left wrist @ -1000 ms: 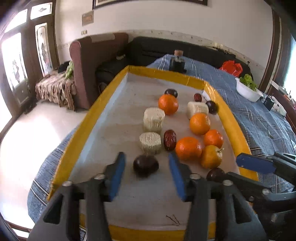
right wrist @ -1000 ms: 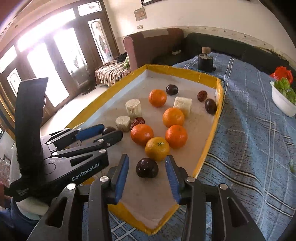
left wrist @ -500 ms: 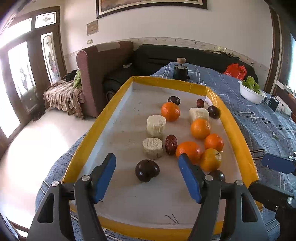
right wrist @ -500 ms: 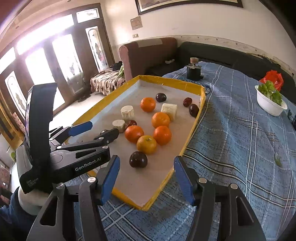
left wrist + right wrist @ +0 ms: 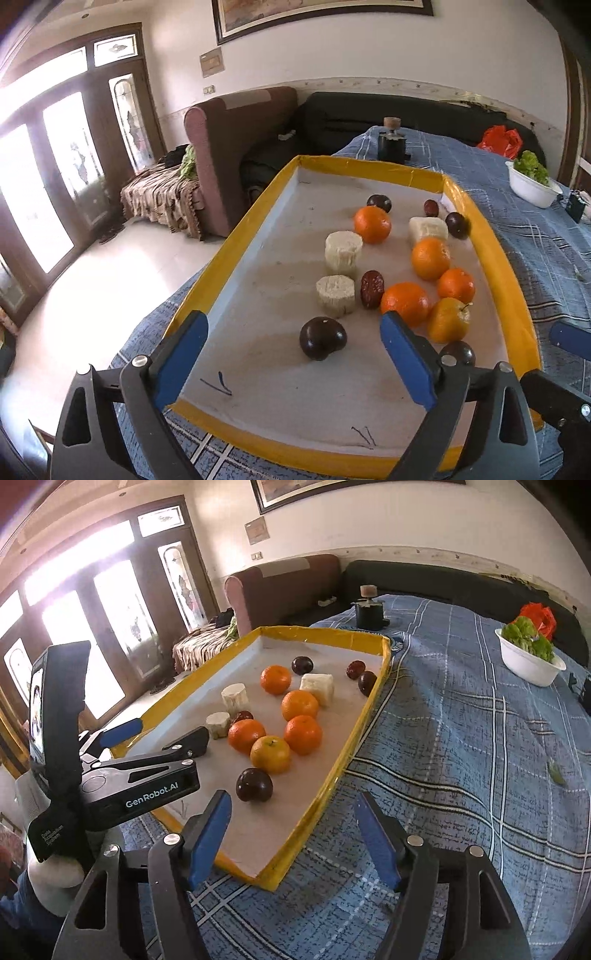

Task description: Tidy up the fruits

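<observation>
Both claws have just been opening and now stand released, empty: the left claw (image 5: pixel 291 363) frames a dark plum (image 5: pixel 322 338) at the tray's (image 5: pixel 236 269) near end, the right claw (image 5: pixel 293 840) hangs over the tray's near right corner. The plum looks smooth, round, soft-skinned and likely to roll; I would pinch it gently across its widest middle.

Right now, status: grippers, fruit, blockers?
Left gripper and right gripper open, jaws just widened, empty. Dark plums loose in yellow-rimmed tray. Nothing blocking.
</observation>
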Motion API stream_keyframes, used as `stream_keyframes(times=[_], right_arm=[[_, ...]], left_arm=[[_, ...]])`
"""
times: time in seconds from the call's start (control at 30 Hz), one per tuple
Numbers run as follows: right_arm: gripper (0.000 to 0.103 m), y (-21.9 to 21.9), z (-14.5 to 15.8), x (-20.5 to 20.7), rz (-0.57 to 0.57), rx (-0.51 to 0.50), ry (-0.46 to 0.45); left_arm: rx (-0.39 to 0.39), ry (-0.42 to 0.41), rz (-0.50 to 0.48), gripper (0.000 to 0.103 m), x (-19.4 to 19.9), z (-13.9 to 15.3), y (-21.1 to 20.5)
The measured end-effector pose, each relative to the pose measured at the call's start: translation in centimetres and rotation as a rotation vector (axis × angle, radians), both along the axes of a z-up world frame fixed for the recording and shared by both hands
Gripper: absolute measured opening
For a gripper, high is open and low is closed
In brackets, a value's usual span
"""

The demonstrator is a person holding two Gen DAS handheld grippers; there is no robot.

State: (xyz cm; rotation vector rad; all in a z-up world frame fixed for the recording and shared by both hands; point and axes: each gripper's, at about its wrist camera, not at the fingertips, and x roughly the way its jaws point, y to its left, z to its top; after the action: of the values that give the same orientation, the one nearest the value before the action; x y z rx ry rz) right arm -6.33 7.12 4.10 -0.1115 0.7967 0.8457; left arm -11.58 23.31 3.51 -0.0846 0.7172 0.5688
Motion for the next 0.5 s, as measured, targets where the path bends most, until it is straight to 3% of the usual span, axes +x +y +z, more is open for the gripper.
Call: stream_keyframes(times=[0.23,0.5], right_arm=[[0.075,-0.76,0.26,0.05,0.006,0.033,0.000],[0.077,-0.88,0.70,-0.43,-0.009,0.027,-0.028]], left_arm=[[0.013,0.025,0.035,0.095,-0.18,-0.33,-0.05],[0.039,-0.005,0.042,0.095,-0.71,-0.02,-0.18]])
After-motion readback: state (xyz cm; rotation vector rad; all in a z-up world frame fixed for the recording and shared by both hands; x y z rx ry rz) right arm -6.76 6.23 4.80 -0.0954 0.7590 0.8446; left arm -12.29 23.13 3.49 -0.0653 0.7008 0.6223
